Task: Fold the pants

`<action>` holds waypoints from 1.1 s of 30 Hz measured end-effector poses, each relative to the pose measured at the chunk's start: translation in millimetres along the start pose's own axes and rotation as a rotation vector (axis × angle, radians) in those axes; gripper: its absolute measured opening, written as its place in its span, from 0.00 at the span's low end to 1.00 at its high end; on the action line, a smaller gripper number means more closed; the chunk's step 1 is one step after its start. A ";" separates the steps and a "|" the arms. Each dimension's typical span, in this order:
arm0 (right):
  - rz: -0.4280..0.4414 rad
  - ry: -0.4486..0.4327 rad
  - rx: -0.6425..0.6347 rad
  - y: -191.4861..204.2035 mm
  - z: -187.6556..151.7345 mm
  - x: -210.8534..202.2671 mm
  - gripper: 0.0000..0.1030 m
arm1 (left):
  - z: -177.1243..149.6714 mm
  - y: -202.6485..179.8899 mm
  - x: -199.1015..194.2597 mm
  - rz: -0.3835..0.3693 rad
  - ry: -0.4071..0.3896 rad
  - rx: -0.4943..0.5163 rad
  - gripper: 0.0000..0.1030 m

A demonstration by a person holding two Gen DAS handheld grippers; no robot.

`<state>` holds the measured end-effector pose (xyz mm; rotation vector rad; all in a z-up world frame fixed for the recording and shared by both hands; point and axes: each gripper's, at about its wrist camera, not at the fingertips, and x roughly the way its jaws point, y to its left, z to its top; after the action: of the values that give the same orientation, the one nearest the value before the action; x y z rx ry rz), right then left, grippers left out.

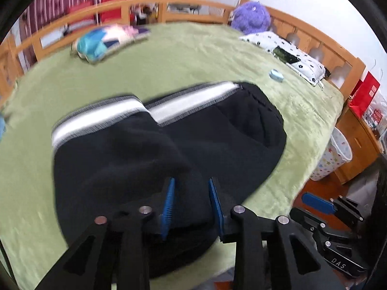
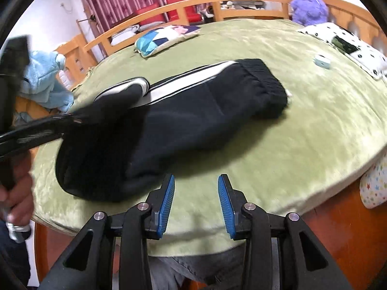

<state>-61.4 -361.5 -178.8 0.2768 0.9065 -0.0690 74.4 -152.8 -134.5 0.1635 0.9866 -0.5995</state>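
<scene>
My left tongs [image 1: 191,200] hang apart over the black pants [image 1: 150,159], folded mid-frame on the green bed [image 1: 193,58]. My right tongs [image 2: 196,201] gape empty, lower centre.

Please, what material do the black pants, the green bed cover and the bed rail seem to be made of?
Black pants: likely soft knit or fleece; matte, thick folds, ribbed elastic waistband, white side stripes.
Green bed cover: probably plush, short-pile fabric; its sheen varies in patches.
Bed rail: apparently wood with a smooth orange-tan varnish.
</scene>
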 end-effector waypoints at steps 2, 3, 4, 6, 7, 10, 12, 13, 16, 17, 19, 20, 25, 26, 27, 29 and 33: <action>0.001 -0.015 0.008 -0.6 0.4 -1.6 0.42 | -7.1 -1.4 -5.2 -0.007 0.001 0.012 0.38; 0.011 -0.024 0.014 -2.1 0.6 -2.9 0.44 | -11.1 0.4 -12.8 0.005 -0.015 0.017 0.51; 0.026 -0.031 0.020 -0.3 2.5 -1.6 0.47 | -15.5 5.0 -22.4 0.022 -0.039 0.015 0.61; 0.069 -0.040 0.030 6.0 7.8 4.9 0.47 | -21.7 17.2 -38.3 0.043 -0.072 0.000 0.62; 0.101 -0.042 0.034 11.9 12.4 11.3 0.48 | -24.4 24.6 -45.2 0.053 -0.078 -0.011 0.62; 0.183 -0.039 0.050 31.5 26.7 34.1 0.53 | -38.6 55.6 -69.0 0.106 -0.090 -0.054 0.63; 0.226 -0.036 0.091 42.8 35.6 51.9 0.58 | -49.5 75.7 -81.3 0.134 -0.090 -0.085 0.63; 0.253 -0.034 0.114 47.7 37.7 59.9 0.62 | -53.9 84.1 -85.1 0.139 -0.088 -0.102 0.63; 0.278 0.055 0.158 67.6 43.0 110.1 0.63 | -68.4 109.9 -93.6 0.143 -0.073 -0.169 0.63; 0.268 0.084 0.157 73.9 43.1 122.2 0.63 | -73.3 118.6 -95.0 0.138 -0.067 -0.196 0.63; 0.306 0.114 0.141 88.1 44.4 135.7 0.21 | -78.5 129.4 -94.4 0.139 -0.059 -0.234 0.63; 0.302 0.112 0.113 96.7 48.8 134.1 0.19 | -80.0 133.8 -92.8 0.141 -0.055 -0.250 0.63; 0.249 -0.132 -0.158 116.7 98.8 69.7 0.13 | -75.5 139.8 -80.0 0.112 -0.027 -0.282 0.63; 0.204 -0.169 -0.175 110.7 111.9 57.6 0.13 | -74.4 138.1 -78.8 0.104 -0.028 -0.277 0.63; 0.163 -0.198 -0.178 102.0 122.2 47.8 0.13 | -71.5 134.7 -77.2 0.096 -0.032 -0.267 0.63; 0.093 -0.251 -0.140 68.1 141.4 28.5 0.13 | -66.7 128.0 -74.8 0.087 -0.042 -0.246 0.63; -0.076 -0.223 -0.004 -16.9 151.2 25.7 0.15 | -53.7 107.7 -56.9 0.031 -0.048 -0.206 0.63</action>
<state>67.5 -416.5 -114.3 0.2257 0.6950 -0.1652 70.5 -19.8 -132.0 -0.0186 0.9907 -0.4676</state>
